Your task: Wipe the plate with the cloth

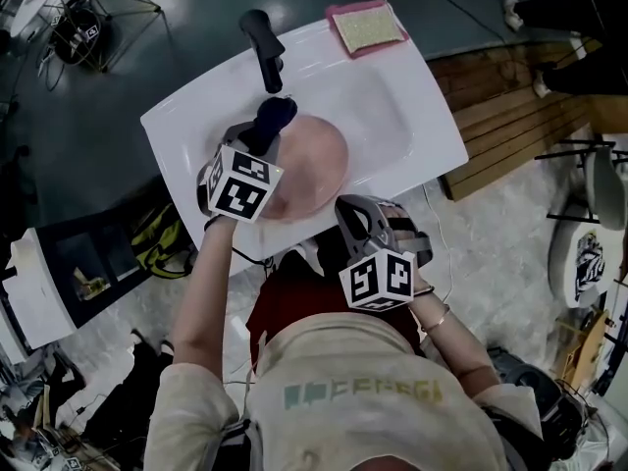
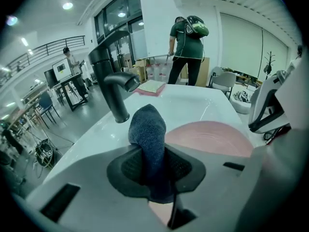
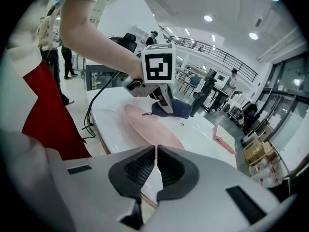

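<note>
My left tool [image 2: 155,170] is clamped on the cloth [image 2: 148,129]. The dark blue fabric stands up between the two pads in a thick fold, and a smaller part hangs below them. The pink plate [image 1: 319,160] lies flat in the white sink [image 1: 432,116], just in front of the black faucet [image 1: 263,47]. In the head view, the cloth is at the plate's far-left edge, on the faucet side. I cannot say for sure whether the fabric already touches the plate or only hangs over its rim, because the tool covers that place.

My right tool [image 3: 155,166] has its pads together with nothing between them. It hovers at the plate's near rim, on my side.

I judge that the wiping is only at its start. To do it well, I should lower the left tool until the hanging fabric presses on the plate, not the hard pads. Then I should pull it across the middle toward me in overlapping strokes. The plate is smooth and will probably slide in the wet-looking sink, so the right tool should rest on the near rim to hold it. I must also keep the strokes away from the faucet, which is very near to the cloth.
</note>
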Demonstrator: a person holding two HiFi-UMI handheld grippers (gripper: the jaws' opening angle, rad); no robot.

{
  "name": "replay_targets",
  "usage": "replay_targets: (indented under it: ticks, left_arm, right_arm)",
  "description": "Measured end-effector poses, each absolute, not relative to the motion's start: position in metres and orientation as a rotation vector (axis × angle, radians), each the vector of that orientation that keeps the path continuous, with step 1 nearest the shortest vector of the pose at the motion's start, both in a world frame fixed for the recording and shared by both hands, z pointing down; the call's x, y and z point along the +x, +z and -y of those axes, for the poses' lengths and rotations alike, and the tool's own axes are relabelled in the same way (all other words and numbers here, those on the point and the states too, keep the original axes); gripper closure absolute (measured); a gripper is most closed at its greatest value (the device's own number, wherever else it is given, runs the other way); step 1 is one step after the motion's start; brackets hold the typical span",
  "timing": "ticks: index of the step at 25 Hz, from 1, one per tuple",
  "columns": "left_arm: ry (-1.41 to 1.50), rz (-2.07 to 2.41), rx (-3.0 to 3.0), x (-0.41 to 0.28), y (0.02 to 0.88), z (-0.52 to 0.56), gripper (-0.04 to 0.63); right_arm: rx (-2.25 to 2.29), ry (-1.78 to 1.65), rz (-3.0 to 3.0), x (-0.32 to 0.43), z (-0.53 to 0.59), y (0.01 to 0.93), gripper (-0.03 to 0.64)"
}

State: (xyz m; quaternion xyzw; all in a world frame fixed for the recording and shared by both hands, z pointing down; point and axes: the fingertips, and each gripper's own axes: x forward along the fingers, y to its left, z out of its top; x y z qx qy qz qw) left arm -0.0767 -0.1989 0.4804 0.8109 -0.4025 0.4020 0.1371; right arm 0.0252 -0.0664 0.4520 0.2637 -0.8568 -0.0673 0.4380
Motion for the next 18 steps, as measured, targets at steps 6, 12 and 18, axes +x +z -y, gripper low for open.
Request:
replay_targets:
  ticks: [6,12,18]
  left_arm:
    - [1.114,1.199,2.391,-0.083,0.461,0.187,0.515]
    - [1.049,1.230,2.418,-0.090,0.442,0.168,0.515]
    - [0.976,1.251,2.456,-0.096,0.424,0.147,0.515]
  right_arm:
    - [0.738,-0.116,2.111,0.027,0.069,0.450,0.578]
    - [0.806,0.056,2.124,0.026,0.062,0.449,0.578]
    - [0.886,0.164,2.154,0.023,0.049,0.440,0.578]
